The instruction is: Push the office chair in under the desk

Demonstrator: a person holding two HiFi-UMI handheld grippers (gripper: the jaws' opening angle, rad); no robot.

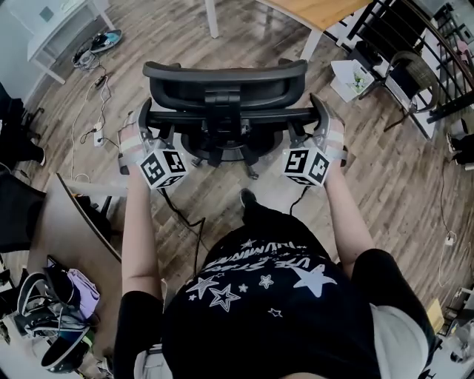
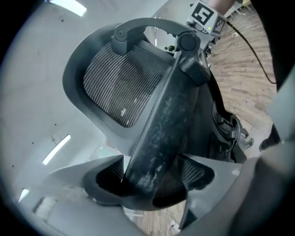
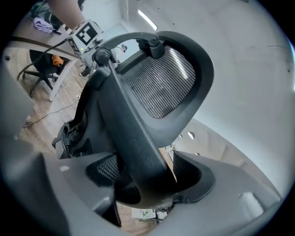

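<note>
So the office chair was sitting out on the wood floor, back toward the person and seat facing away. The wood-topped counter was up at the far edge of the head view, and the chair was clearly not under it, with a strip of bare floor between the two.

The person stood right behind the chair, arms out, one tool on each side. The left gripper had its jaws clamped round the left armrest. In the left gripper view the dark, scuffed bar of that armrest ran straight up out of the left gripper, filling the gap with both pads against it. The right gripper looked the same on the right armrest: in its own view the bar sat wedged between the jaws of the right gripper, closed on it as far as I could tell.

Both gripper views also showed the chair's mesh back curving off above the armrest, plus the other tool's marker cube on the far side.

Other stuff: a tangle of cables on the floor off to the left by a white counter, and a dark shoe just behind the chair base
</note>
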